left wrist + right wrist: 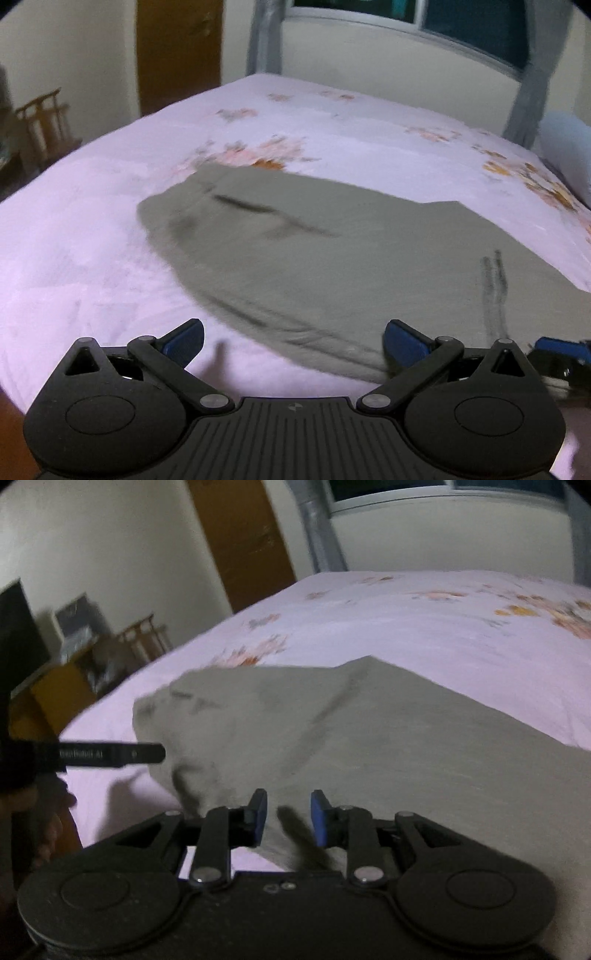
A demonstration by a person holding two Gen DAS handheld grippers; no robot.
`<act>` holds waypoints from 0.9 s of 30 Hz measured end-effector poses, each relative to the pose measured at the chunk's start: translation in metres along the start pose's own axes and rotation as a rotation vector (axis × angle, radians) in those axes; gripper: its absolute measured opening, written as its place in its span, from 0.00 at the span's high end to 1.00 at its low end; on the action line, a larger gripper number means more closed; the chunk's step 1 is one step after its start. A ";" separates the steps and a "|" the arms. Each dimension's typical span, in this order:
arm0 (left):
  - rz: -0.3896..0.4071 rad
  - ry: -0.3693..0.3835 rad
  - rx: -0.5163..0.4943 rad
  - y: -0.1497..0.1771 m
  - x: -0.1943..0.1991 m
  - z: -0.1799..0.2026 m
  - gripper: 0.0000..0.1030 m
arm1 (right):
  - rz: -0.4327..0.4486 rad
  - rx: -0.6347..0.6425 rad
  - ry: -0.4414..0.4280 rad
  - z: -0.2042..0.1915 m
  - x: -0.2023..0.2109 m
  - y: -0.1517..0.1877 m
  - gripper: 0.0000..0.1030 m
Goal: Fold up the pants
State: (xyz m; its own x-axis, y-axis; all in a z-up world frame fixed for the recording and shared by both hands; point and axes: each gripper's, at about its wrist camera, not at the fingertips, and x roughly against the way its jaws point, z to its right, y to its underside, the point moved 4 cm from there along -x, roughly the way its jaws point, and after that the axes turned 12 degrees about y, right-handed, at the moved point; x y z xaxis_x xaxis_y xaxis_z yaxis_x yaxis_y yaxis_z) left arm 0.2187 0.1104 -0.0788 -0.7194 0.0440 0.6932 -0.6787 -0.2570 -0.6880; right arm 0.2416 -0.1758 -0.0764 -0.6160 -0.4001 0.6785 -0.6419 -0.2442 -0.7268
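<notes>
The pants [332, 254] lie flat on the bed [92, 229]. The left gripper [293, 341] has its jaws wide apart at the pants' near edge. The right gripper [288, 819] has its jaws narrowed over that edge, seemingly unclamped; better to pinch both layers before lifting.

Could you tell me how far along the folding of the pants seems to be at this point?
Done: the grey-green pants lie spread on the floral bedsheet, apparently doubled over, with some wrinkles. In hand: nothing is gripped; the left gripper hangs wide open at the near edge, and the right gripper is narrowly open above the cloth. Left: the remaining folds, since the pants still cover a broad area.
</notes>
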 end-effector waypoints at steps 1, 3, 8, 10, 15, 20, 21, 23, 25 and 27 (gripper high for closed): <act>-0.005 -0.012 0.011 0.000 0.000 -0.008 0.00 | -0.004 0.011 0.009 -0.003 -0.002 0.001 0.80; -0.014 -0.026 0.024 0.001 -0.004 -0.018 0.00 | -0.011 0.057 0.044 -0.010 -0.007 0.000 0.78; -0.049 -0.046 0.046 0.005 -0.012 -0.042 0.00 | -0.022 0.150 0.121 -0.021 -0.017 0.004 0.68; -0.051 -0.050 0.042 0.007 -0.010 -0.045 0.00 | -0.024 0.100 0.112 -0.020 -0.018 0.002 0.68; -0.050 -0.057 0.010 0.010 -0.007 -0.049 0.00 | -0.040 -0.028 0.054 -0.009 -0.018 0.001 0.67; -0.046 -0.049 0.001 0.011 -0.007 -0.049 0.00 | -0.059 -0.112 0.032 0.004 -0.021 0.001 0.69; -0.047 -0.048 0.001 0.010 -0.007 -0.049 0.00 | -0.061 -0.116 0.035 0.005 -0.022 0.002 0.71; -0.050 -0.049 0.000 0.011 -0.008 -0.050 0.00 | -0.068 -0.139 0.032 0.008 -0.023 0.003 0.73; -0.051 -0.049 0.003 0.011 -0.008 -0.050 0.00 | -0.071 -0.145 0.033 0.008 -0.024 0.003 0.78; -0.053 -0.050 0.005 0.012 -0.009 -0.051 0.00 | -0.064 -0.160 0.025 0.009 -0.023 0.002 0.85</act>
State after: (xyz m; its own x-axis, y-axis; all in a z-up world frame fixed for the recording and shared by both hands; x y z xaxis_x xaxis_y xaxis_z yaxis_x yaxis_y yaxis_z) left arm 0.2096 0.1563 -0.1041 -0.6741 0.0092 0.7386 -0.7147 -0.2603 -0.6491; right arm 0.2584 -0.1747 -0.0944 -0.5809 -0.3660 0.7270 -0.7438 -0.1240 -0.6568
